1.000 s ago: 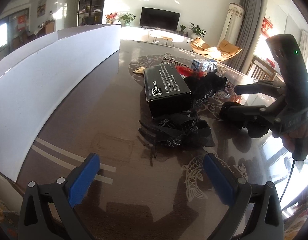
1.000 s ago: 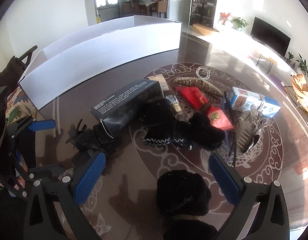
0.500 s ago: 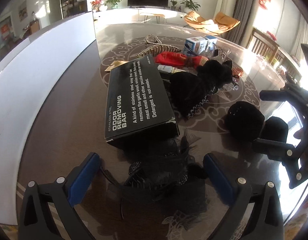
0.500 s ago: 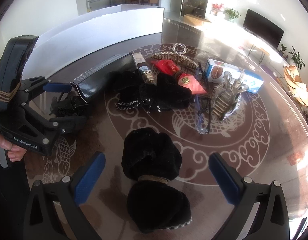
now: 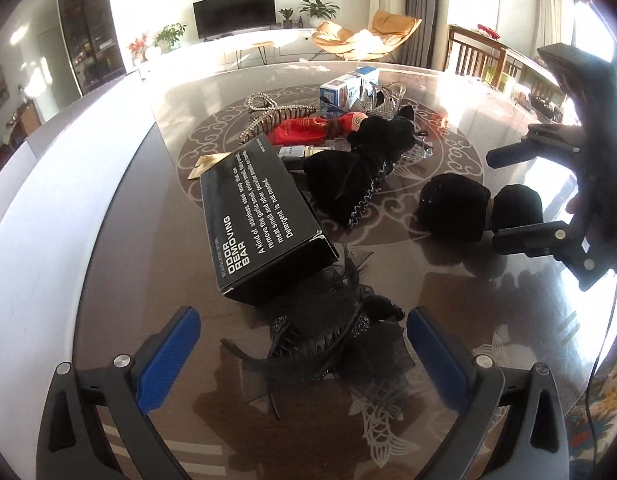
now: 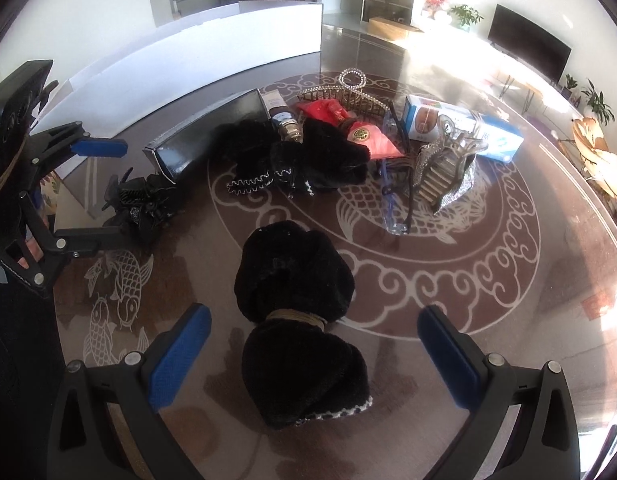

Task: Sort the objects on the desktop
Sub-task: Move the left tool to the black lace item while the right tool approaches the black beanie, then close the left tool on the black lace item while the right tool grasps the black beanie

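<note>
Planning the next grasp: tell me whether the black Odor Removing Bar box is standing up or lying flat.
Lying flat. The black box rests on its broad side on the table, printed face up, one corner over the black hair clip.

Black lace hair clip (image 5: 328,344) beside black box (image 5: 260,216); black velvet bow (image 6: 296,320) apart.

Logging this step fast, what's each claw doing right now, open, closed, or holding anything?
Left claw: open, empty, astride the black feathery lace hair clip.
Right claw: open, empty, astride the black fuzzy velvet bow.
</note>
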The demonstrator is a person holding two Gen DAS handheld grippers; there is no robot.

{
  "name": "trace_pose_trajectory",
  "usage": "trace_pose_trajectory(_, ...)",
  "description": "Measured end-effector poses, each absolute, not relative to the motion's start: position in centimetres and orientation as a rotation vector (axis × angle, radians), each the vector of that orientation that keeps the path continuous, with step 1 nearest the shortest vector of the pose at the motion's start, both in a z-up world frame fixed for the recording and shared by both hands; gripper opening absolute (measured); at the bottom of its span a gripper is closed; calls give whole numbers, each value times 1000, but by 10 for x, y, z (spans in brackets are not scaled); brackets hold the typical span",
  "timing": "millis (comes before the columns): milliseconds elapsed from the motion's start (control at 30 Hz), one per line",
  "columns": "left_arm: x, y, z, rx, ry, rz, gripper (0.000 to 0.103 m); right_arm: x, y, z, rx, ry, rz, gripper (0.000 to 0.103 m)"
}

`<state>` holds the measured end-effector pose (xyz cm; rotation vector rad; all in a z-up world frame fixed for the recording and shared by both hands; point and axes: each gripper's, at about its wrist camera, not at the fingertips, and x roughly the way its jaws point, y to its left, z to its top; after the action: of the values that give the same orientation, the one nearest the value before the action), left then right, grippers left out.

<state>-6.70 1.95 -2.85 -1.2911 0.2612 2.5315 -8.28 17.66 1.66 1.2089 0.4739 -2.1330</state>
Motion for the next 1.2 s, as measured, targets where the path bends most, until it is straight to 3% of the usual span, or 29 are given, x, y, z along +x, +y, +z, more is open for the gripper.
trace_pose_trajectory(267, -40, 34, -37, -1269, 201, 2265, 103, -73, 188, 29, 1211, 496, -2092, 103)
trace_pose_trajectory(400, -46, 35, -34, -1295, 247, 2363, 103, -82, 185, 19, 1246, 563, -2042, 103)
trace_pose_trajectory(600, -67, 43, -38, -1382, 155, 2392, 102, -96, 174, 7, 1303, 615, -2018, 103)
trace_pose_trajectory(633, -66, 47, -38, -1377, 176, 2402, 98, -96, 174, 8, 1303, 601, -2023, 103)
trace_pose_trajectory(700, -65, 55, -36, -1358, 227, 2429, 71, -95, 175, 12, 1299, 580, -2029, 103)
trace_pose_trajectory(733, -65, 57, -34, -1351, 240, 2432, 62, -93, 177, 13, 1297, 580, -2031, 103)
trace_pose_trajectory(767, -64, 56, -32, -1351, 239, 2434, 40, -91, 178, 14, 1297, 586, -2030, 103)
trace_pose_trajectory(867, -60, 45, -26, -1364, 126, 2403, 37, -85, 184, 14, 1304, 614, -2017, 103)
trace_pose_trajectory(1200, -19, 18, -13, -1356, -11, 2465, 37, -84, 161, 10, 1310, 607, -1940, 103)
